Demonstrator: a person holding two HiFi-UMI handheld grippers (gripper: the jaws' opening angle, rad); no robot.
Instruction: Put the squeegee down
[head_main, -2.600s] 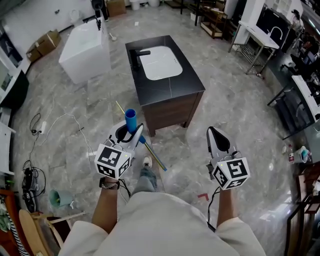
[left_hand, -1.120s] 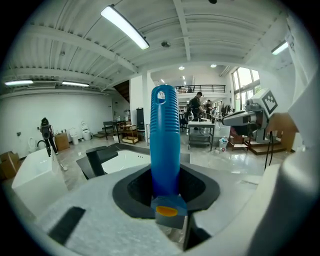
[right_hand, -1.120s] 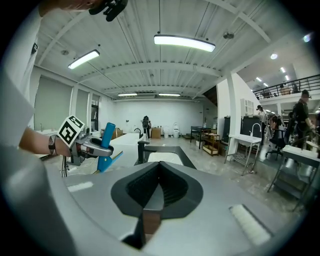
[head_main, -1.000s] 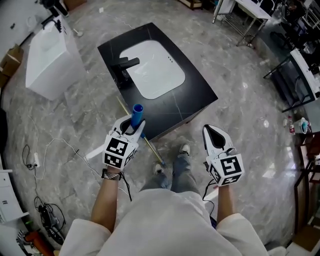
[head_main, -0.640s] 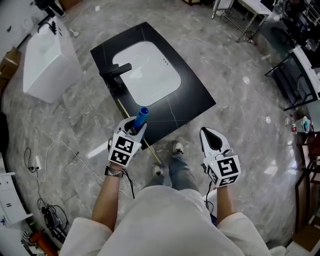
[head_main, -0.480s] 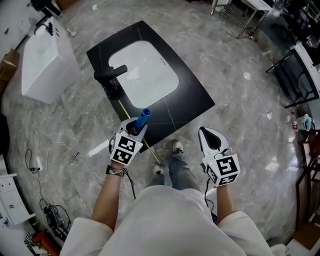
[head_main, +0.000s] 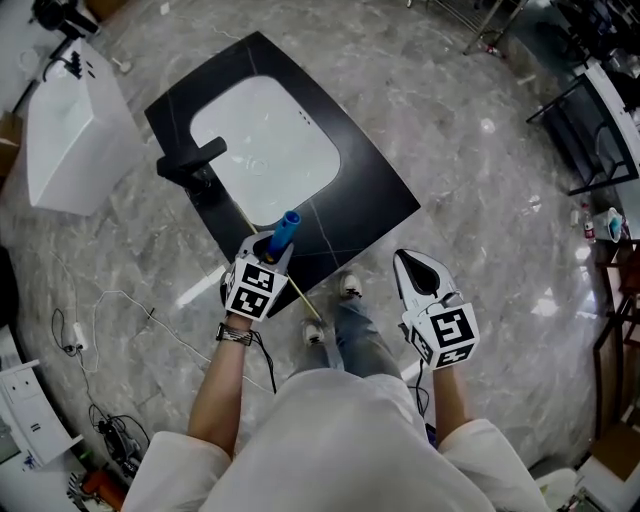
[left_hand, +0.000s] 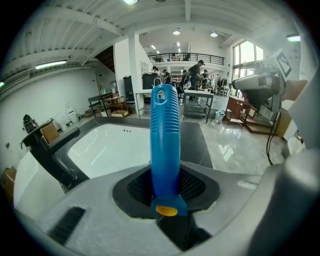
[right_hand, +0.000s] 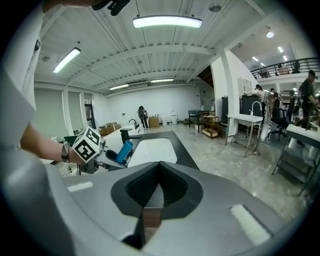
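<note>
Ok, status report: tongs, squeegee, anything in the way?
Left tongs shut on squeegee; right tongs shut, empty. Squeegee not yet down, at countertop edge. Faucet off left.

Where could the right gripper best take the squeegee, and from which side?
Probably the free end of the blue ribbed handle, sticking out past the left gripper. Bring the right gripper from its own side, across the handle; it is shut, so open first.

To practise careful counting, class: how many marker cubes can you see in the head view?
2. One marker cube sits on the left gripper holding the squeegee; the other on the right gripper. None seems hidden.
</note>
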